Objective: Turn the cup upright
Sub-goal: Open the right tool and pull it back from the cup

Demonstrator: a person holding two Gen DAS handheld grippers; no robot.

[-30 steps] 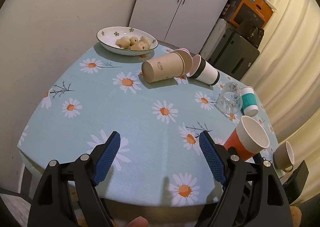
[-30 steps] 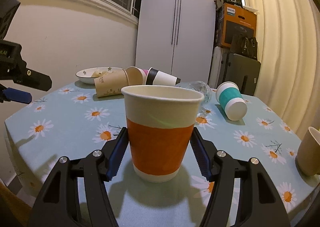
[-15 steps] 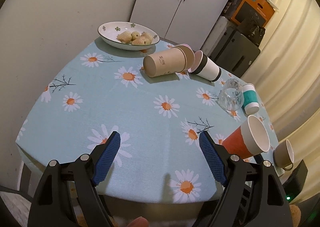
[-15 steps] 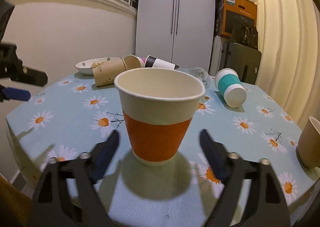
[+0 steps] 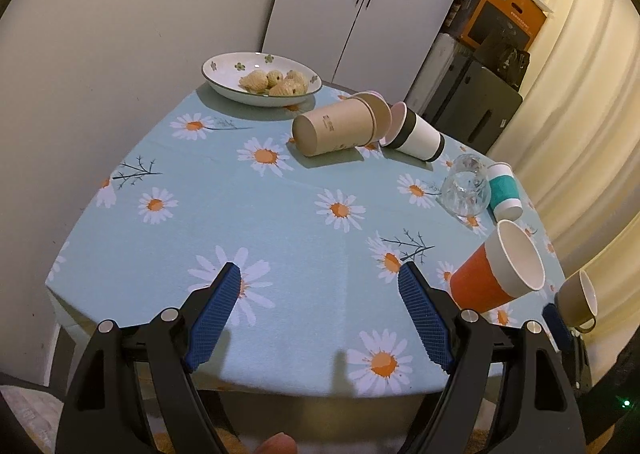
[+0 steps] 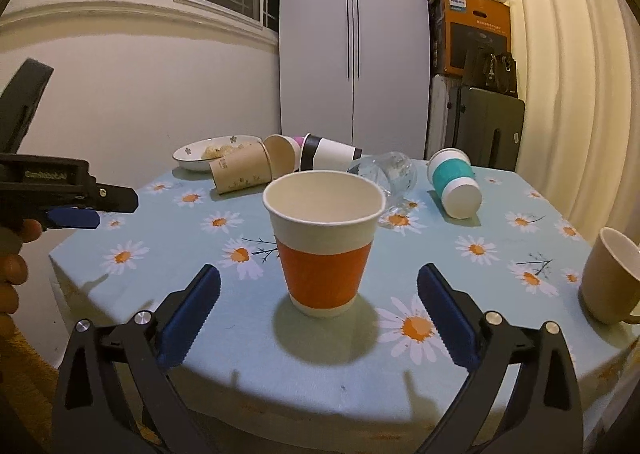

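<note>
Upright at last, the orange-banded paper cup stands mouth-up on the daisy-print tablecloth near the table's front edge, directly ahead of the right gripper, whose blue-padded jaws are spread wide to either side of the cup, touching nothing and holding nothing. A second ago those same pads sat close against the orange band; half a second ago they were already parting, and now the gripper has backed off, so the cup looks smaller and farther away in the right wrist view. Across the table, the left gripper hovers over the near edge, its jaws equally wide and empty, much as it was a second ago, though the table now sits a little farther below it. By the look of it the cup is light, thin-walled and easily crushed or knocked over, so any further hold would best fall on the ribbed orange sleeve at mid-height, squeezed gently. Behind it several cups still lie on their sides: a brown paper cup, a black-and-white cup and a teal-banded cup, with a clear glass among them and a bowl of snacks beyond. A tan mug stands upright at right.
</note>
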